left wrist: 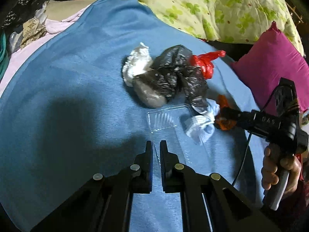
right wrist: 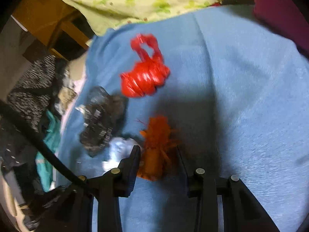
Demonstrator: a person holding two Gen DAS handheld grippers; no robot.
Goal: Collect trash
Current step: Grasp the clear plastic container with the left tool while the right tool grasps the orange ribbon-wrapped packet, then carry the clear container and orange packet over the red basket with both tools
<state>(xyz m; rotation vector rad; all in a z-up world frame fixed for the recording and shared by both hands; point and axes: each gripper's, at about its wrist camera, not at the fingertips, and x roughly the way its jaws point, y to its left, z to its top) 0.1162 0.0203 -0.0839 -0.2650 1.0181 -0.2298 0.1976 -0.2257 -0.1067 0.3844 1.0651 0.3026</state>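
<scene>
On the blue blanket (left wrist: 77, 77) lies a heap of trash: a crumpled white bag (left wrist: 137, 63), a black plastic bag (left wrist: 177, 73) and a knotted red bag (left wrist: 204, 61). A clear plastic container (left wrist: 164, 119) lies in front of the heap. My left gripper (left wrist: 156, 148) is shut on its thin near edge. My right gripper (right wrist: 157, 152), seen from the side in the left wrist view (left wrist: 222, 116), is shut on an orange crumpled wrapper (right wrist: 156, 135). A white tissue (right wrist: 119, 148) lies just left of it. The right wrist view is blurred.
A green clover quilt (left wrist: 212, 5) lies behind the heap and a magenta pillow (left wrist: 274, 61) at the right. Piled clothes (left wrist: 29, 29) line the blanket's left edge. A person's hand (left wrist: 280, 166) holds the right gripper's handle. A black cable (right wrist: 38, 143) crosses the lower left.
</scene>
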